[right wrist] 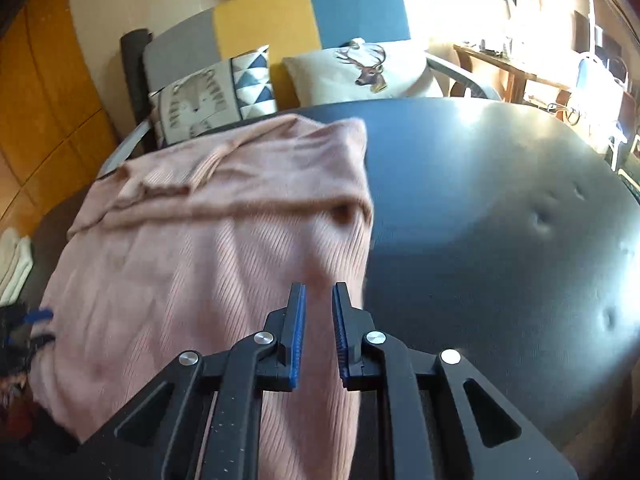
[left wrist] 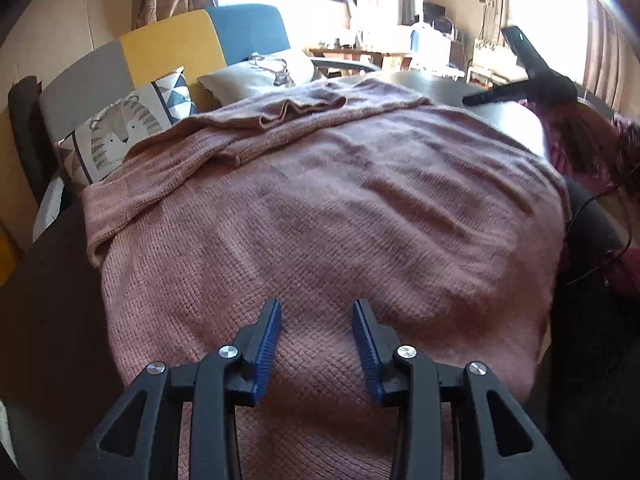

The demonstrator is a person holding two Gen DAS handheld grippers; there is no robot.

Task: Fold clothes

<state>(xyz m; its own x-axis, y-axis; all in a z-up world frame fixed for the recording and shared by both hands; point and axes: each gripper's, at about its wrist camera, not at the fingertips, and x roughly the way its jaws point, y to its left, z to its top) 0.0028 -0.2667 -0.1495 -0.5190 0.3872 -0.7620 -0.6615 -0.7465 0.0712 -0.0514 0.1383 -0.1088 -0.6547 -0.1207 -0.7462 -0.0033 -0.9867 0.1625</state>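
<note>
The pink knitted sweater (left wrist: 320, 208) fills the centre of the left wrist view, spread over a dark round table (left wrist: 48, 280) whose bare top shows at the lower left. A folded sleeve lies across the garment's upper part. The left gripper (left wrist: 317, 308) hovers at the bottom centre over the knit, its blue-padded jaws released, a wide gap between them and no cloth pinched. At the upper right, the right gripper (left wrist: 520, 92) appears blurred above the sweater's far edge. A tiger-print cushion (left wrist: 120, 132) sits at the upper left against a grey, yellow and blue sofa (left wrist: 172, 48).

In the right wrist view the sweater (right wrist: 192, 264) covers the left half of the frame, its right edge running down the middle, with the table (right wrist: 500, 220) bare on the right. The right gripper (right wrist: 319, 292) sits at the bottom centre over that edge, jaws narrowly parted with nothing clamped between the pads. A deer-print cushion (right wrist: 360, 68) rests at the top centre
</note>
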